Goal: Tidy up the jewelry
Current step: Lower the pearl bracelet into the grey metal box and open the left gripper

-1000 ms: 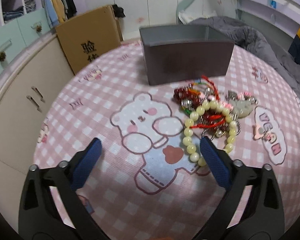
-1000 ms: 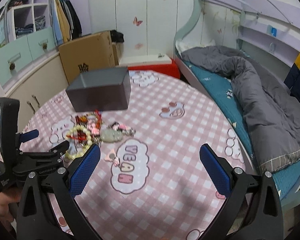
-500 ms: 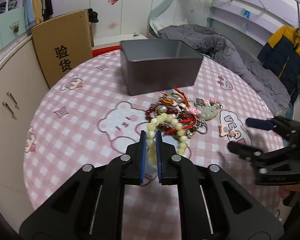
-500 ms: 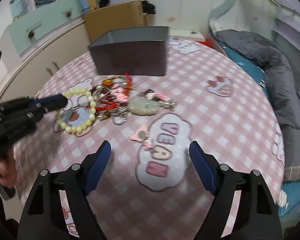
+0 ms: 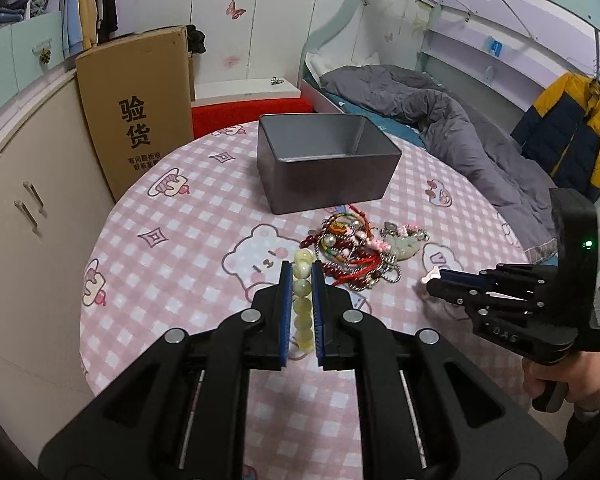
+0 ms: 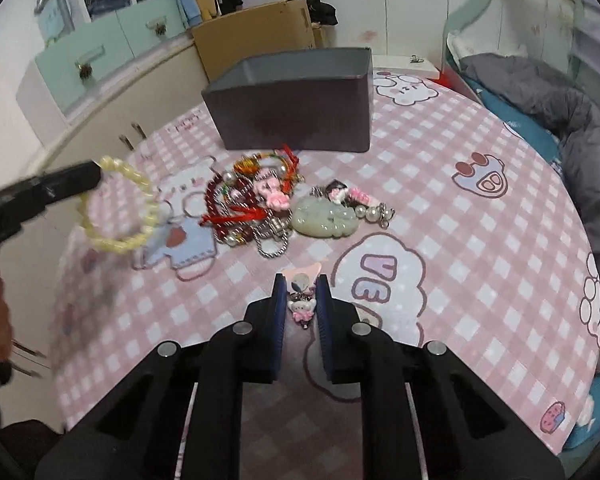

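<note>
Two hand-held grippers worked over a round table [image 5: 152,216] covered in pink checked cloth. The left gripper [image 5: 302,280] had its blue pads pressed against a pale yellow bead bracelet [image 5: 302,280]; in the right wrist view the same bracelet [image 6: 118,204] hung as an open loop from the fingertips, lifted clear of the cloth, though blurred. The right gripper [image 6: 300,294] was closed around a small pink charm [image 6: 301,306] — its pointed pink tip projected just past the pads, and whether it rested on the cloth could not be told.

The remaining jewelry pile [image 6: 252,204] lay on the table between the grippers and an open grey box [image 5: 324,160]: dark red beads, red cord, a silver chain and a pink figure tangled together, with a pale green jade pendant [image 6: 326,218] just beside them on the right. The box stood just behind the pile — its interior, seen from the left wrist, showed only bare grey walls. A cardboard carton [image 5: 136,116] leaned beyond the table's far left edge.
</note>
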`<state>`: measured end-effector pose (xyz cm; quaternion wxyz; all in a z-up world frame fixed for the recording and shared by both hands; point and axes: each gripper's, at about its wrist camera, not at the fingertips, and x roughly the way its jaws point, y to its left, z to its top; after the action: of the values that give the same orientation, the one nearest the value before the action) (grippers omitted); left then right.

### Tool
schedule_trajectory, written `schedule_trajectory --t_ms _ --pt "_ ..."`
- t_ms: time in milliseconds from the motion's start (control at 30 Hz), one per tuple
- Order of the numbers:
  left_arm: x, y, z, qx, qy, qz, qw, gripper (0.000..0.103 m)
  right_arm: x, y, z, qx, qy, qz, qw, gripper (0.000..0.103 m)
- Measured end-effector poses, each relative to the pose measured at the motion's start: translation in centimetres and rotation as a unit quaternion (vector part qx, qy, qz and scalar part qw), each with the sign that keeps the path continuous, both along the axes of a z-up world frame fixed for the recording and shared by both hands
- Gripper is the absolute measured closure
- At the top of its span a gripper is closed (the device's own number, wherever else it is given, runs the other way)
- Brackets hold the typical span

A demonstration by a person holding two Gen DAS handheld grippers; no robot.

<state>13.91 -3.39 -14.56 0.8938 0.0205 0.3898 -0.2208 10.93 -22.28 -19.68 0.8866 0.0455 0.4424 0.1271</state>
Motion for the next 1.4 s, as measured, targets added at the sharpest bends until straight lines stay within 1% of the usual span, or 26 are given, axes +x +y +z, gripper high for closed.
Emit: schedule_trajectory --t_ms 67,167,267,333,400,433,500,567,667,733,767,800,833,867,900,933,1000,1067,1133,1200,1300,1333,1367,1400 --pt "0.3 -0.1 0.5 -0.002 -0.004 -0.001 1.0 0.094 0.4 -0.2 1.2 0.014 -0.005 0.001 1.0 0.089" --pt "1.2 -0.3 2.1 -0.017 -0.012 -0.006 0.9998 0.094 1.4 -0.2 4.1 0.029 -0.031 0.005 0.999 0.089" --pt "2.7 -0.7 4.4 -0.032 -0.032 -0.011 0.9989 0.094 3.4 -0.2 7.5 0.049 -0.063 0.013 0.997 0.089" --pt "4.2 -1.3 6.3 -0.041 -0.054 -0.016 0.9976 0.094 5.1 -0.1 9.4 0.042 -0.085 0.021 0.995 0.089" --pt "5.9 -1.9 7.5 -0.048 -0.063 -0.015 0.9968 0.094 7.2 0.1 10.7 0.044 -0.095 0.027 0.994 0.089" --pt "7.1 -2.2 7.9 -0.055 -0.059 -0.017 0.9966 0.094 8.6 0.1 11.2 0.049 -0.093 0.028 0.994 0.089" --pt "9.0 -2.9 8.3 -0.066 -0.051 -0.018 0.9963 0.094 11.2 -0.1 11.4 0.054 -0.081 0.027 0.995 0.089" --pt "10.6 -3.7 8.2 -0.062 -0.042 -0.021 0.997 0.094 13.1 -0.1 10.8 0.05 -0.063 0.02 0.997 0.089" --pt "12.9 -4.9 7.1 -0.06 -0.014 -0.023 0.9978 0.093 15.5 -0.3 9.1 0.047 -0.03 0.012 0.998 0.089" --pt "14.3 -5.7 5.8 -0.046 0.013 -0.023 0.9986 0.093 16.3 -0.5 7.9 0.041 -0.014 0.003 0.999 0.087" --pt "14.6 -6.0 5.3 -0.035 0.021 -0.02 0.999 0.091 16.5 -0.7 7.7 0.04 -0.008 -0.001 0.999 0.086" --pt "15.1 -6.2 4.7 -0.021 0.032 -0.014 0.9992 0.076 16.7 -0.8 7.4 0.041 -0.002 -0.003 0.999 0.077" --pt "15.6 -6.3 4.0 -0.009 0.047 -0.002 0.9989 0.043 16.8 -1.2 7.2 0.043 0.001 -0.012 0.999 0.053" --pt "15.8 -6.0 3.8 -0.006 0.049 0.015 0.9987 0.029 16.8 -1.5 7.1 0.038 -0.001 -0.029 0.999 0.046" --pt "15.8 -5.3 3.7 -0.009 0.044 0.032 0.9985 0.011 16.6 -2.3 7.0 0.042 -0.007 -0.046 0.998 0.022" --pt "15.5 -4.6 4.0 -0.016 0.029 0.046 0.9984 0.008 16.4 -2.9 7.0 0.051 -0.013 -0.052 0.997 0.008" --pt "15.1 -3.7 4.5 -0.011 0.011 0.067 0.9976 0.008 16.0 -3.8 7.3 0.058 -0.024 -0.066 0.996 0.007" --pt "14.6 -2.9 5.1 0.005 -0.006 0.086 0.9963 0.008 15.5 -4.2 7.9 0.055 -0.033 -0.082 0.995 0.007" --pt "13.7 -2.0 5.9 0.027 -0.031 0.111 0.993 0.008 14.8 -4.6 9.0 0.062 -0.055 -0.095 0.992 0.007" --pt "12.4 -1.5 6.8 0.04 -0.052 0.128 0.9896 0.008 13.8 -4.9 10.3 0.07 -0.078 -0.1 0.989 0.007" --pt "10.6 -0.2 8.0 0.036 -0.086 0.135 0.9865 0.008 12.7 -4.6 12.3 0.064 -0.108 -0.099 0.987 0.007" --pt "9.5 0.5 8.3 0.022 -0.104 0.133 0.9854 0.008 11.5 -4.4 13.6 0.062 -0.131 -0.099 0.984 0.007" --pt "8.9 1.0 8.4 0.013 -0.114 0.134 0.9844 0.008 10.7 -4.3 14.3 0.061 -0.146 -0.1 0.982 0.007" --pt "8.3 1.2 8.6 0.013 -0.119 0.135 0.9837 0.008 9.0 -4.2 15.6 0.059 -0.178 -0.103 0.977 0.007"
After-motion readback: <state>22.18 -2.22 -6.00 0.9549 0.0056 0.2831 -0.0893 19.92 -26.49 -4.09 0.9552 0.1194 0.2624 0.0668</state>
